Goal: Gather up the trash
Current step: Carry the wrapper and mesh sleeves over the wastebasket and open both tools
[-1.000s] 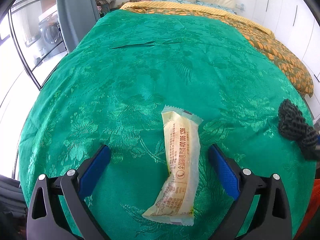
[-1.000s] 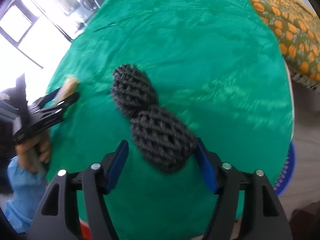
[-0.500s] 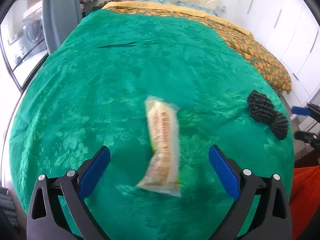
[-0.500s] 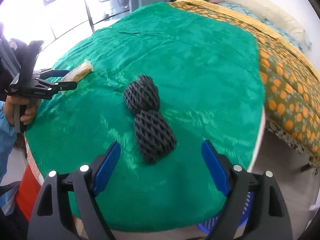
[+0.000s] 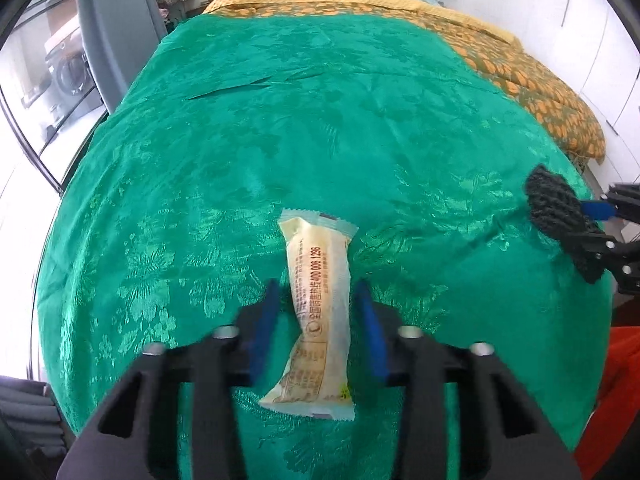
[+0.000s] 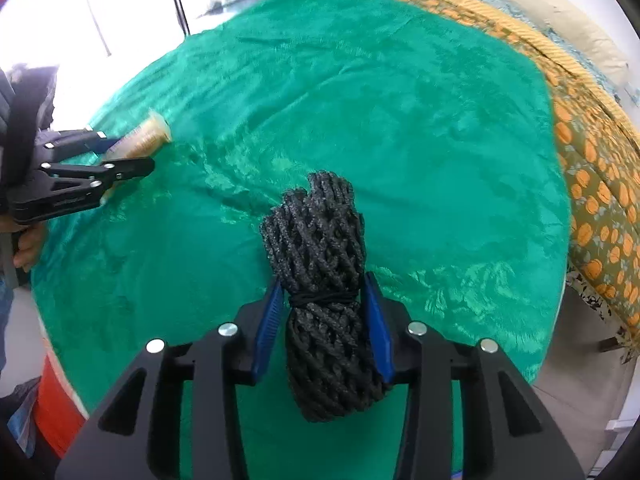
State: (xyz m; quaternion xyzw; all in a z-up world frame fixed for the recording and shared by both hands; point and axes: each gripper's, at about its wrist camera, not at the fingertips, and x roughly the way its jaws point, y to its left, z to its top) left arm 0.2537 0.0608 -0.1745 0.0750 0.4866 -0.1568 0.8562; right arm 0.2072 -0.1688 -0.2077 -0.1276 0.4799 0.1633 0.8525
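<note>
A cream snack wrapper (image 5: 320, 312) lies on the green bedspread (image 5: 320, 120), lengthwise between the blue pads of my left gripper (image 5: 318, 292). Its jaws are closing, blurred, with the pads just beside the wrapper's sides and the wrapper unsquashed. In the right wrist view my right gripper (image 6: 322, 280) is shut on a black foam net (image 6: 316, 224), pinching its tied waist. The left wrist view shows the same net (image 5: 548, 204) and right gripper (image 5: 592, 224) at the bed's right edge. From the right wrist camera, the left gripper (image 6: 128, 151) and wrapper (image 6: 140, 140) appear at far left.
An orange patterned quilt (image 5: 540, 92) and pillows cover the far right of the bed. A red object (image 5: 616, 400) sits below the bed's near edge. A person's hand (image 6: 28, 244) holds the left gripper. A grey curtain (image 5: 116, 40) and glass door stand at left.
The left jaws have closed in from wide open to flank the wrapper. The right jaws have closed onto the black net, and the right gripper rolled upright.
</note>
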